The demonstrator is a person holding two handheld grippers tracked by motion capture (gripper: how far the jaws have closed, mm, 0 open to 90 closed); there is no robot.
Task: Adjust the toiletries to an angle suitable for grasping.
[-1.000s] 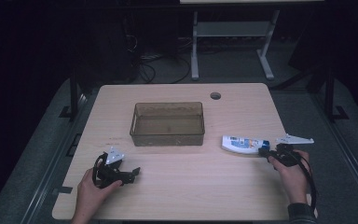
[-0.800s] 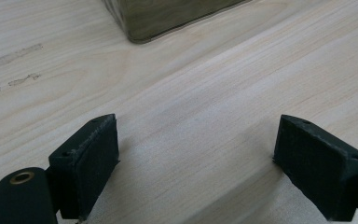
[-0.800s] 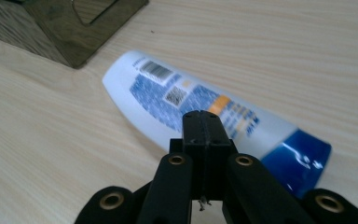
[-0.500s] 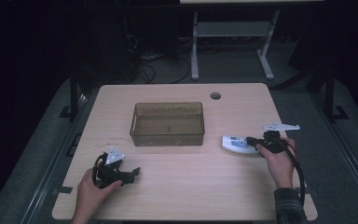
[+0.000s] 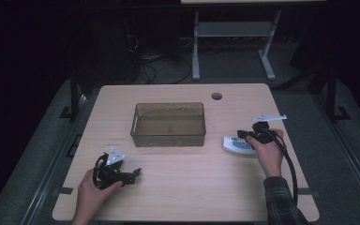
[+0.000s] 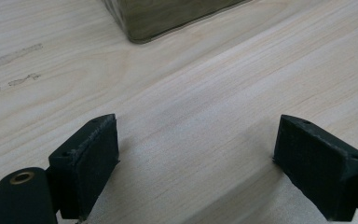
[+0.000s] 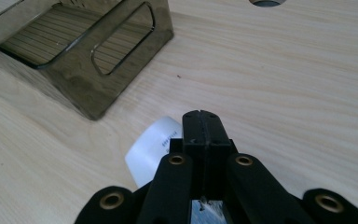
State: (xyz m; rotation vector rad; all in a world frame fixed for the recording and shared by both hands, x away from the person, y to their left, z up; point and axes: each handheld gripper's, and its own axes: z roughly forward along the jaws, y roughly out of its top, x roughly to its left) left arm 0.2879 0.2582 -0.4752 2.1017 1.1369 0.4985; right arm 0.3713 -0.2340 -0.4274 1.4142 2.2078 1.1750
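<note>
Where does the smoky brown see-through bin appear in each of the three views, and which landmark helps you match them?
High view: bin at table centre.
Left gripper view: one bin corner at the top edge, beyond the open jaws.
Right gripper view: bin at upper left, its handle slot facing the camera.
Shared landmark: the pale wood tabletop.

Print on white packet seems unreadable.
</note>
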